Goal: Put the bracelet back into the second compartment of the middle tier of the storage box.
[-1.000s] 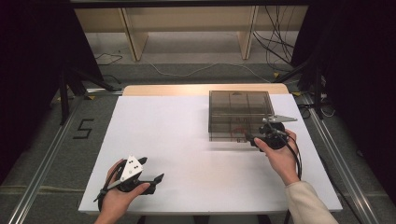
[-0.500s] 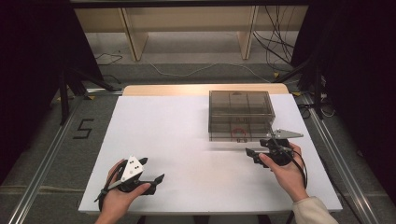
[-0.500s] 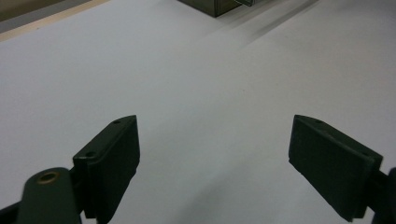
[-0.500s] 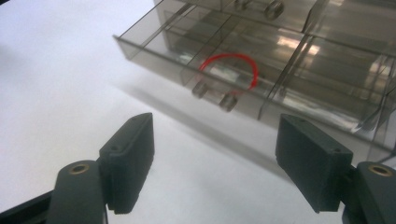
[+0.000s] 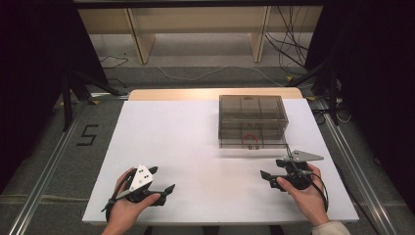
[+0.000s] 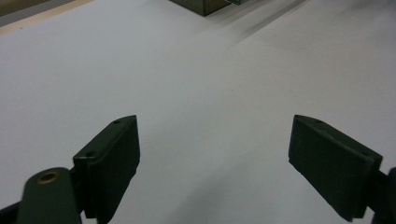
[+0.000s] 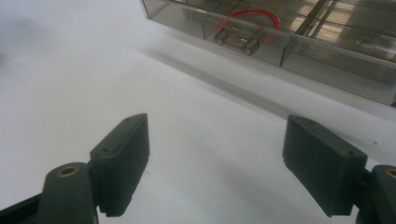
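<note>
Low at the table's (image 5: 195,122) near-left: left gripper (image 5: 164,189), jaws spread, nothing between, well apart from the box (image 5: 252,120). Far right of centre: clear divided box, red ring (image 7: 254,21) in a near compartment. Near-right: right gripper (image 5: 266,175), jaws spread and empty, box ahead and right of them; likely the nearer hand.

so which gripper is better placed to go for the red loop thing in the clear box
Right, probably. The right gripper sits open just in front of the clear box, with the red loop showing in a near compartment. The left gripper, also open, is at the table's near-left corner, much farther away.
</note>
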Action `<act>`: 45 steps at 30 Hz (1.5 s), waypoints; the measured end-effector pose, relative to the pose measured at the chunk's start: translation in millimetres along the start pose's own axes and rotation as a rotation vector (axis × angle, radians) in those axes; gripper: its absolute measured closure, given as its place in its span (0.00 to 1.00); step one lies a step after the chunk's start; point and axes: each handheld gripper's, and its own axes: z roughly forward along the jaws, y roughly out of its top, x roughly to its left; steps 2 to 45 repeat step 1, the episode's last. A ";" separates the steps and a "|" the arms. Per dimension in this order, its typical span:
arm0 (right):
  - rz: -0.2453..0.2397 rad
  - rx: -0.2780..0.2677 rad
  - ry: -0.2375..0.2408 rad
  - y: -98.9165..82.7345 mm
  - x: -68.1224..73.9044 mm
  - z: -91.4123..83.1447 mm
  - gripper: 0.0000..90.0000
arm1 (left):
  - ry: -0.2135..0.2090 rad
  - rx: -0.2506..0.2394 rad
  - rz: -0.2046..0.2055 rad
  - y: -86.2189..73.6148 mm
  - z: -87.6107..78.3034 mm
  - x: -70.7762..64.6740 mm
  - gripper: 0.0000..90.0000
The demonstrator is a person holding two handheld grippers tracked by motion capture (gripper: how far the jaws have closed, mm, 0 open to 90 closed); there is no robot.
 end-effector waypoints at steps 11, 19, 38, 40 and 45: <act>0.001 0.002 0.000 -0.6 0.2 0.0 0.24 | -0.007 0.000 0.000 0.3 0.8 -1.5 0.18; 0.001 0.002 0.000 -0.6 0.2 0.0 0.24 | -0.007 0.000 0.000 0.3 0.8 -1.5 0.18; 0.001 0.002 0.000 -0.6 0.2 0.0 0.24 | -0.007 0.000 0.000 0.3 0.8 -1.5 0.18; 0.001 0.002 0.000 -0.6 0.2 0.0 0.24 | -0.007 0.000 0.000 0.3 0.8 -1.5 0.18; 0.001 0.002 0.000 -0.6 0.2 0.0 0.24 | -0.007 0.000 0.000 0.3 0.8 -1.5 0.18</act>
